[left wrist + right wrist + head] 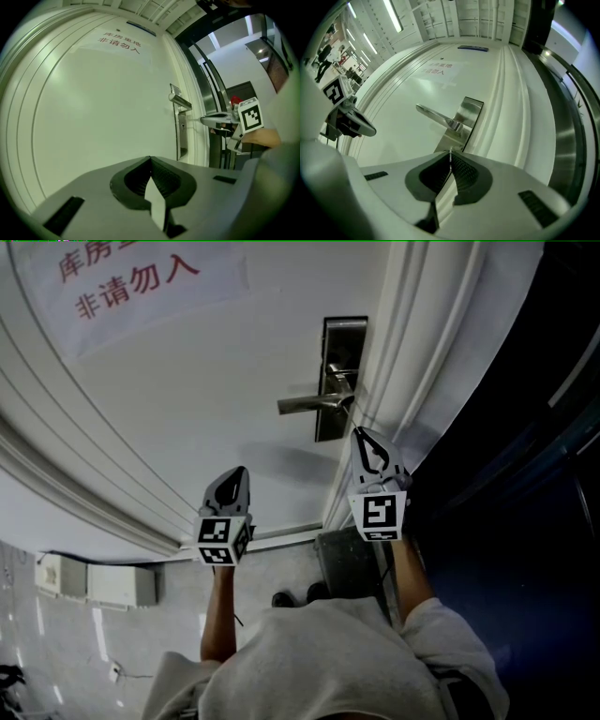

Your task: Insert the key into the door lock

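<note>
Currently, the right hand-held gripper (362,437) is held closed at the right edge of the door (187,418), just under the lock plate (339,381) and its handle (309,405). A thin metal sliver, taken to be the key (450,153), is pinched at its jaw tips and is aimed at the plate below the handle; contact cannot be judged. The left hand-held gripper (238,474) is seen further left, well apart from the lock plate, its jaws pressed together on nothing.
</note>
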`<state>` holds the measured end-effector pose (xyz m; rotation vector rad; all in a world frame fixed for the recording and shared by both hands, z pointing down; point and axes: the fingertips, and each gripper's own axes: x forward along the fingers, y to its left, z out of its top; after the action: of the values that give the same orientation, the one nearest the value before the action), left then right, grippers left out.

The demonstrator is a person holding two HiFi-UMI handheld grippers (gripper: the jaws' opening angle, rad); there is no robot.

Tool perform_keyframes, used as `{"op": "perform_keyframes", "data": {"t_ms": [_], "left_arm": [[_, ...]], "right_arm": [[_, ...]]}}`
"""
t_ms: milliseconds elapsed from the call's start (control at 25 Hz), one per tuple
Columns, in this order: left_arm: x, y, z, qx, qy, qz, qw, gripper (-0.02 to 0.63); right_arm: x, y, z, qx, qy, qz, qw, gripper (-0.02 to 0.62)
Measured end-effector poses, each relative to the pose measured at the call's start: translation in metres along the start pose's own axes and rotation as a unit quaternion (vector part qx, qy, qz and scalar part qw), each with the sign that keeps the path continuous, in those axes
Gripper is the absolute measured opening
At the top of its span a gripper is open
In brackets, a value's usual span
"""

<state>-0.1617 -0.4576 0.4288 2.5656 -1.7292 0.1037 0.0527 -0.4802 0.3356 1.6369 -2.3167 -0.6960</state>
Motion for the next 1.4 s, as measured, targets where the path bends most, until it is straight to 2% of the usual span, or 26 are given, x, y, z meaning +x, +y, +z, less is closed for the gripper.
{"op": "perform_keyframes", "data": {"t_ms": [200, 400, 520, 640, 720, 800, 880, 1080, 1400], "left_arm": [[0.0, -0.001, -0.002, -0.001, 0.002, -0.002, 1.0, 0.017], [0.002, 0.001, -0.003, -0.004, 0.001, -0.001, 1.0, 0.017], [0.004, 0.0, -0.005, -0.006, 0.003, -0.003, 1.0, 0.017], [0.006, -0.001, -0.006, -0.009, 0.003, -0.006, 0.9999, 0.017], [0.007, -0.002, -0.006, -0.009, 0.003, -0.007, 0.9999, 0.017], [0.009, -0.002, -0.007, -0.01, 0.004, -0.007, 0.9999, 0.017], [0.01, -0.002, -0.007, -0.011, 0.004, -0.007, 0.9999, 0.017], [0.012, -0.004, -0.008, -0.011, 0.005, -0.01, 0.9999, 0.017], [0.01, -0.001, -0.008, -0.012, 0.004, -0.006, 0.9999, 0.017]], "right_arm": [[0.004, 0.006, 0.0, -0.092, 0.019, 0.004, 0.996, 0.031], [0.008, 0.011, -0.003, -0.19, 0.02, 0.008, 0.982, 0.031], [0.011, 0.017, -0.007, -0.269, 0.028, 0.009, 0.963, 0.031], [0.012, 0.022, -0.016, -0.353, 0.039, 0.006, 0.935, 0.031], [0.012, 0.023, -0.021, -0.389, 0.044, 0.001, 0.92, 0.031], [0.012, 0.024, -0.022, -0.406, 0.045, -0.002, 0.913, 0.031], [0.013, 0.025, -0.024, -0.412, 0.047, -0.001, 0.91, 0.031], [0.014, 0.023, -0.023, -0.409, 0.051, -0.004, 0.911, 0.031], [0.022, 0.026, -0.026, -0.419, 0.057, -0.001, 0.906, 0.031]]}}
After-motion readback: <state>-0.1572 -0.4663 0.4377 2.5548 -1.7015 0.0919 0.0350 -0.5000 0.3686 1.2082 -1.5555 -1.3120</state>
